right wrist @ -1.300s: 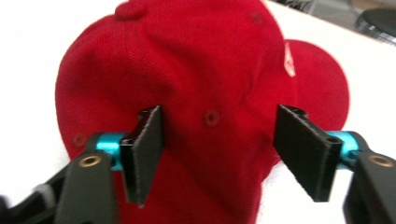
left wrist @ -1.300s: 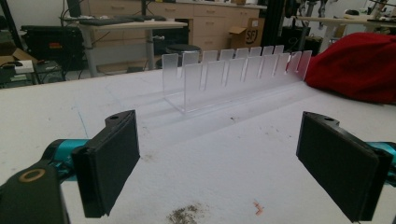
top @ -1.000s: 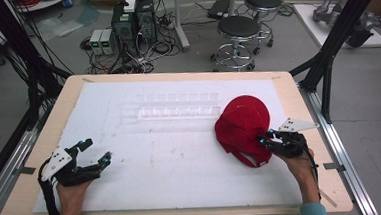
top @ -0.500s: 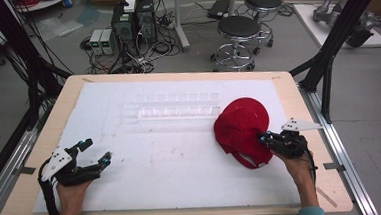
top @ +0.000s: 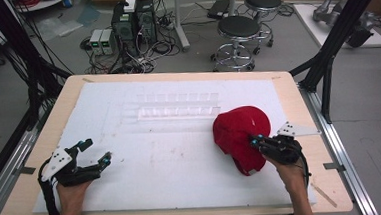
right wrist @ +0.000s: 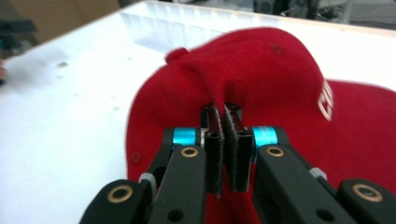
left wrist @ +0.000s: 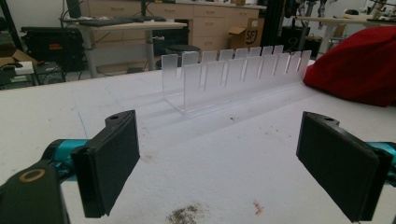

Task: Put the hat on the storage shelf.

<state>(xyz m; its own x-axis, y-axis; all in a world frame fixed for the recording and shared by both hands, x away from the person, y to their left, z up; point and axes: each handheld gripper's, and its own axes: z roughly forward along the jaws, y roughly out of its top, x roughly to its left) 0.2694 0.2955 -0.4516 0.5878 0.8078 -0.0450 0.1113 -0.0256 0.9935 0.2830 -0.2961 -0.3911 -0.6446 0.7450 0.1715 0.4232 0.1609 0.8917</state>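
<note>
1. High view: a wooden table carries a white foam sheet that covers almost all of its top. Behind the table the grey floor holds two round stools, computer boxes and many cables. Black frame posts stand at both sides.
2. High view: a clear slotted rack lies across the far middle of the sheet. The red cap sits on the right part of the sheet, just to the right of the rack's end. Its long axis runs from far to near. The round crown is on the far side and the lower, nearer end is turned to the person.
3. High view: the right gripper pinches the near right side of the cap. The left gripper rests on the left part of the sheet, well apart from the cap.
4. Left gripper view: the two jaws stand wide apart with nothing between them, above stained white foam. The rack is ahead and the cap is at the right edge. Desks and drawers stand in the background.
5. Right gripper view: the jaws have just been closing and are now pressed together on a fold of the cap's red cloth. White letters show on the cap at the right.
</note>
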